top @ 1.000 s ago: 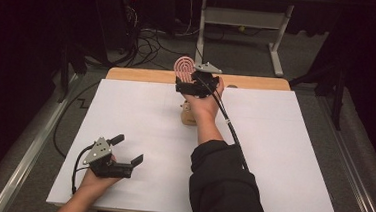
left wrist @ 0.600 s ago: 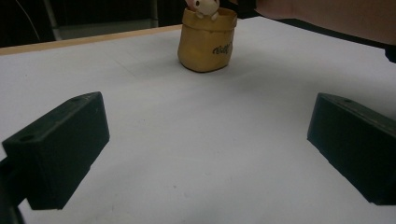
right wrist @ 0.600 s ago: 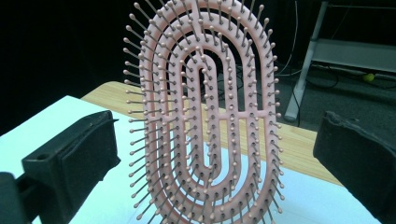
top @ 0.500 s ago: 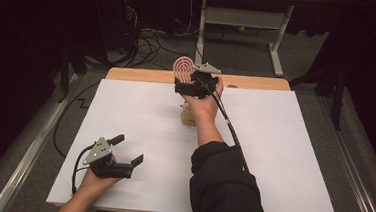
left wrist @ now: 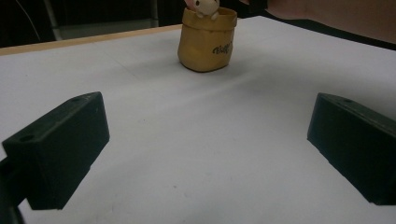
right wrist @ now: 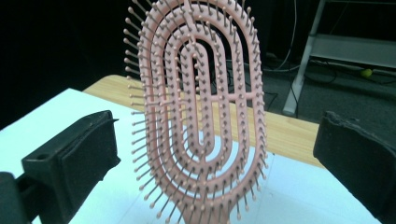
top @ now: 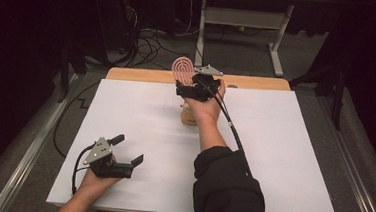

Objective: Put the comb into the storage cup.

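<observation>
High view: the pink oval plastic hairbrush (top: 183, 68) with concentric bristle rings stands upright at the far edge of the white-covered counter (top: 282, 157), just beyond the small mustard-yellow fabric pouch (top: 189, 116). The right tongs (top: 189, 90) are released, jaws either side of the brush without touching it. Well nearer than the pouch, the left tongs (top: 126, 151) rest spread apart, holding nothing.

Overhead forward-down view; two low gripper-borne close-ups over shared white table (top: 282, 157).
</observation>
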Demonstrator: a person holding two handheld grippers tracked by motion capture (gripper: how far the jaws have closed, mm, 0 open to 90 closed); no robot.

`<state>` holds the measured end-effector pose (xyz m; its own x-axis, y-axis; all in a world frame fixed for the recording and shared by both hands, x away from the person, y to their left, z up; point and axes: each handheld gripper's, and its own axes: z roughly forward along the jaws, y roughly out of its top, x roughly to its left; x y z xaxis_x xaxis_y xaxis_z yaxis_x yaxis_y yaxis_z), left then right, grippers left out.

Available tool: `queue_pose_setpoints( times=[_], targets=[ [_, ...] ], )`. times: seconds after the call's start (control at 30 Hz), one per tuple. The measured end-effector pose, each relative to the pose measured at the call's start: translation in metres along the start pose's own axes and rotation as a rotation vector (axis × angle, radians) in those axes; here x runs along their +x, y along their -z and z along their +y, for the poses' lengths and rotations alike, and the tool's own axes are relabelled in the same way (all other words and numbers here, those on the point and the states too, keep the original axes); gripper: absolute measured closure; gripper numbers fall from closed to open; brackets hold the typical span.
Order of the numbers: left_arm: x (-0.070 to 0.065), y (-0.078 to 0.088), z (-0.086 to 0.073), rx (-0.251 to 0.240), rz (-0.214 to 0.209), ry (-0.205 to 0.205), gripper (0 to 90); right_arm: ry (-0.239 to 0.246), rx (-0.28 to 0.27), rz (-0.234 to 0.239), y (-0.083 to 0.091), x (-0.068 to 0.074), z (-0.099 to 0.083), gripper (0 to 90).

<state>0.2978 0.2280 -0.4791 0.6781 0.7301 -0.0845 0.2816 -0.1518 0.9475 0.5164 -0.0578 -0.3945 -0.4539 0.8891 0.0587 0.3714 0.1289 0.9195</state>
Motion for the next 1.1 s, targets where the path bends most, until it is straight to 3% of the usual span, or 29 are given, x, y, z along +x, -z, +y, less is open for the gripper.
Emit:
queue_pose_setpoints(
  times=[0.67,1.1],
  targets=[
    [0.001,-0.001,0.0,0.01,0.007,0.008,0.0,0.027,-0.023,0.032,0.036,0.002,-0.019,0.3],
    [0.001,-0.001,0.001,0.012,0.009,0.007,0.0,0.057,-0.039,0.075,0.077,0.008,-0.043,0.3]
  ],
)
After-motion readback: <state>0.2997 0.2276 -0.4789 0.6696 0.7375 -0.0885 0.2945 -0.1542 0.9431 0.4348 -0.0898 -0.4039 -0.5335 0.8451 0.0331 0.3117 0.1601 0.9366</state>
